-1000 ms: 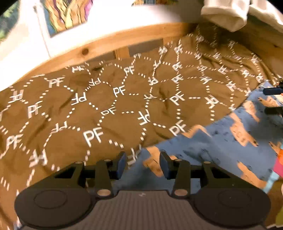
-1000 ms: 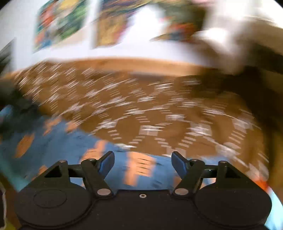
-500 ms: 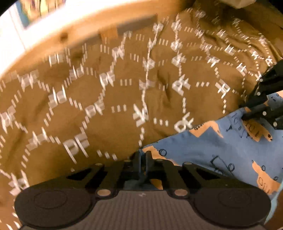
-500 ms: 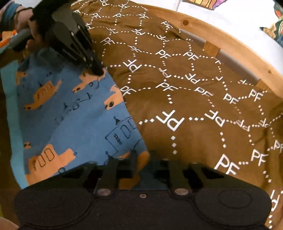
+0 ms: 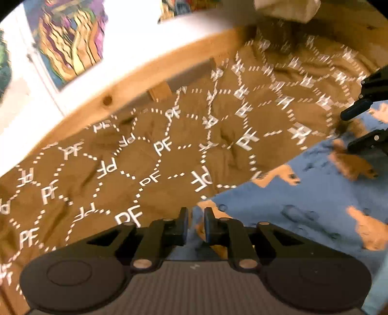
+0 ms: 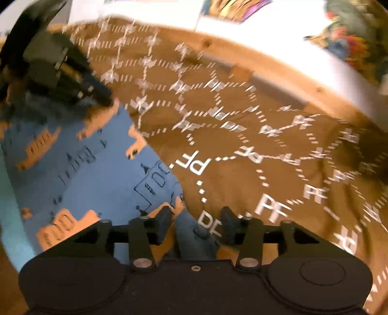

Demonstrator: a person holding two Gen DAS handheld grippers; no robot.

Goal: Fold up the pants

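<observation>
Left wrist view: left tongs (image 5: 196,224) low in frame, jaws opening with a narrow gap. The corner edge of the blue pants (image 5: 303,201) sits between the fingers (image 5: 182,226); pads look just off the cloth, not pressing. Pants are blue with orange vehicle prints, lying flat on the brown bedspread (image 5: 145,155) with white "PF" hexagon pattern, filling the lower right of the frame. Wooden bed frame (image 5: 135,82) curves along the far edge of the bed, white wall with a colourful poster (image 5: 70,41) behind it. Right tongs (image 5: 363,126) show at the right edge, spread, over the far corner of the pants. Pale bundle of cloth (image 5: 286,9) at top, blurred.

Right wrist view: right tongs (image 6: 195,221) at bottom, jaws opening and clearly spread. A bunched fold of the pants (image 6: 92,169) sits between the fingers (image 6: 165,224) without either pad pressing it. Pants spread to the left over the bedspread (image 6: 254,145), their edge running diagonally up the frame. Left tongs (image 6: 97,94) at upper left, blurred, at the pants' far corner, with a hand (image 6: 12,87) behind. Bed frame (image 6: 278,70) and wall posters beyond.
</observation>
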